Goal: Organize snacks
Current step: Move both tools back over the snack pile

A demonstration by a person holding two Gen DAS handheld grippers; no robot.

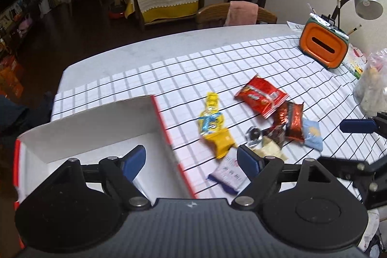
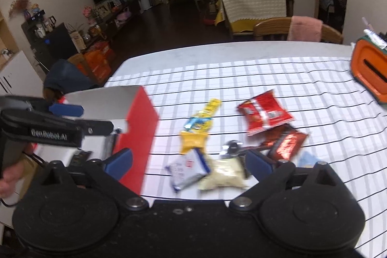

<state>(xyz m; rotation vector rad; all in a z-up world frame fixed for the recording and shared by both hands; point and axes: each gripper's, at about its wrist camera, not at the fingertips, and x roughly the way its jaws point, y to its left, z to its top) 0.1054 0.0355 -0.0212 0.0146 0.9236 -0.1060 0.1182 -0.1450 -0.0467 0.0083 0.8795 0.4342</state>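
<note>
Both tongs, left tongs (image 1: 191,161) & right tongs (image 2: 189,162), gape wide, nothing held. Snacks (image 2: 217,144) lie heaped on the bench (image 2: 290,79) just beside the open box (image 1: 96,127), which looks empty. Risk: packets overlap, so a pinch may grab two or shove the pile; slick foil could slip.

Left wrist view: set low behind the left gripper (image 1: 191,158), facing 12 o'clock across the bench (image 1: 150,64), close above the open white box (image 1: 96,127); the right gripper's fingers (image 1: 355,125) enter at 3 o'clock.

Right wrist view: set low behind the right gripper (image 2: 188,161), facing 12 o'clock, near the snack pile (image 2: 217,144); the left gripper shows at 9 o'clock.

Shared: box, snack pile, orange container (image 1: 324,46), checked cloth, living room beyond.
</note>
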